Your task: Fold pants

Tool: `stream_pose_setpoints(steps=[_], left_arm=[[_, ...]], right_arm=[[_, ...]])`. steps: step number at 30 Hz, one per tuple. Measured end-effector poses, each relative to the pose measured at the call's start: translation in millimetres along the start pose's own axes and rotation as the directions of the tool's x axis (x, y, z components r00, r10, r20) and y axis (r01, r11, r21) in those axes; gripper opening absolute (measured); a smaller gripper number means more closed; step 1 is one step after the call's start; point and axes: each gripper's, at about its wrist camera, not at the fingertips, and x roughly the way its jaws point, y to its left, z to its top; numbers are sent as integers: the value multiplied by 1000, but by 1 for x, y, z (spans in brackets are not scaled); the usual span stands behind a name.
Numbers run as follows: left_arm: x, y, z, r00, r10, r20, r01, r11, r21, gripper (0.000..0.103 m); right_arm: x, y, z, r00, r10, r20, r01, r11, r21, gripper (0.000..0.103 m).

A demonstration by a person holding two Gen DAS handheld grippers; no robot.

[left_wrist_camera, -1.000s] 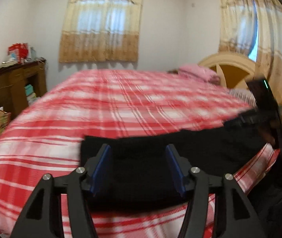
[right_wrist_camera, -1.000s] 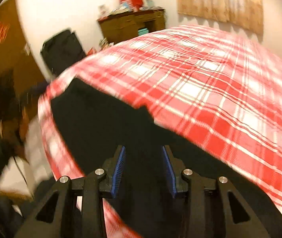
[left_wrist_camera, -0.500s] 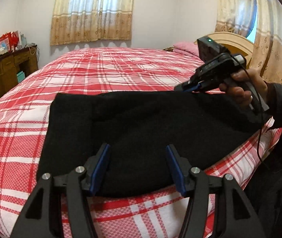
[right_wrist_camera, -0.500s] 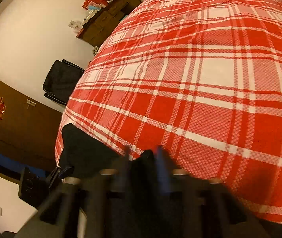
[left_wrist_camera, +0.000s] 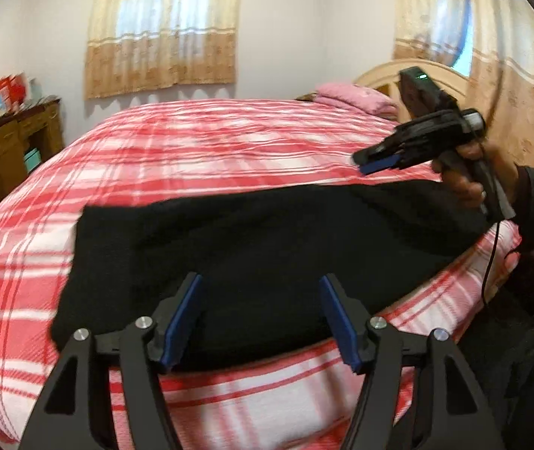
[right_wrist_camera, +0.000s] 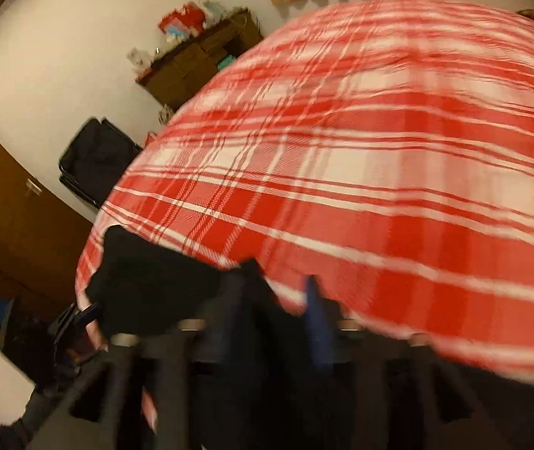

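Observation:
The black pants [left_wrist_camera: 267, 247] lie folded in a wide band across the near part of the red plaid bed [left_wrist_camera: 210, 157]. My left gripper [left_wrist_camera: 259, 277] hovers over their near edge. Its jaws are opening, the blue pads stand wide apart and press on nothing. A hand [left_wrist_camera: 469, 176] holds my right gripper [left_wrist_camera: 372, 161] just above the far right end of the pants. In the blurred right wrist view the right gripper [right_wrist_camera: 276, 292] is opening, with plaid showing between its fingers and the pants [right_wrist_camera: 147, 288] to its left.
A wooden dresser [left_wrist_camera: 12, 142] with clutter stands left of the bed. A pink pillow [left_wrist_camera: 357, 99] and a cream headboard [left_wrist_camera: 383, 75] are at the far right. A black bag [right_wrist_camera: 94, 157] and a brown door [right_wrist_camera: 4, 217] are by the wall.
The pants have come to rest flat on the bed. The right gripper, shut at their far edge half a second ago, now stands apart above the cloth. The left jaws have widened a little.

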Motion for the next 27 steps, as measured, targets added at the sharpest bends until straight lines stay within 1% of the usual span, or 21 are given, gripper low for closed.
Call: stream_pose_setpoints(steps=[2,3,5,7,9,10,12,14,15,17,20,22,25,26,27], left_arm=[[4,-20,7,999,-33,-9,34,998,43,67],[7,-28,10,999,-52,-14,53,997,61,67],[14,-51,19,994,-103,-24,105,988,110,67],[26,-78,29,987,-155,-44,160,974,160,67],[35,-100,36,980,-190,-62,199,958,208,67],[39,-115,39,975,-209,-70,219,946,237,67],[49,-144,45,966,-239,-96,257,919,298,67],[60,-174,47,955,-267,-128,296,886,358,67],[63,-184,47,953,-270,-138,303,874,380,67],[71,-211,46,943,-284,-174,332,841,427,67],[79,-233,43,935,-285,-211,353,809,469,67],[86,-240,42,933,-269,-240,355,796,489,67],[96,-241,42,936,-240,-259,342,798,497,67],[99,-239,43,936,-232,-263,338,802,493,67],[102,-238,44,936,-225,-269,334,805,489,64]], right_arm=[[-45,-23,-18,998,-37,47,35,999,32,47],[-77,-39,-32,995,-58,82,53,997,59,47],[-118,-58,-51,988,-95,124,83,991,100,47],[-170,-81,-79,969,-169,177,141,977,160,47],[-208,-98,-100,952,-221,212,174,960,219,47],[-232,-109,-116,937,-261,230,198,944,264,47],[-259,-121,-139,919,-308,245,223,921,320,47],[-274,-129,-158,910,-331,250,232,905,356,47],[-280,-132,-165,908,-335,251,231,901,367,47],[-283,-138,-182,908,-337,250,223,892,393,47],[-284,-149,-203,911,-334,243,210,881,424,47],[-286,-156,-213,909,-333,251,198,874,443,47],[-292,-171,-225,902,-333,273,172,860,480,47],[-294,-175,-228,900,-333,282,162,855,492,47],[-296,-179,-231,898,-331,290,151,851,504,47]])
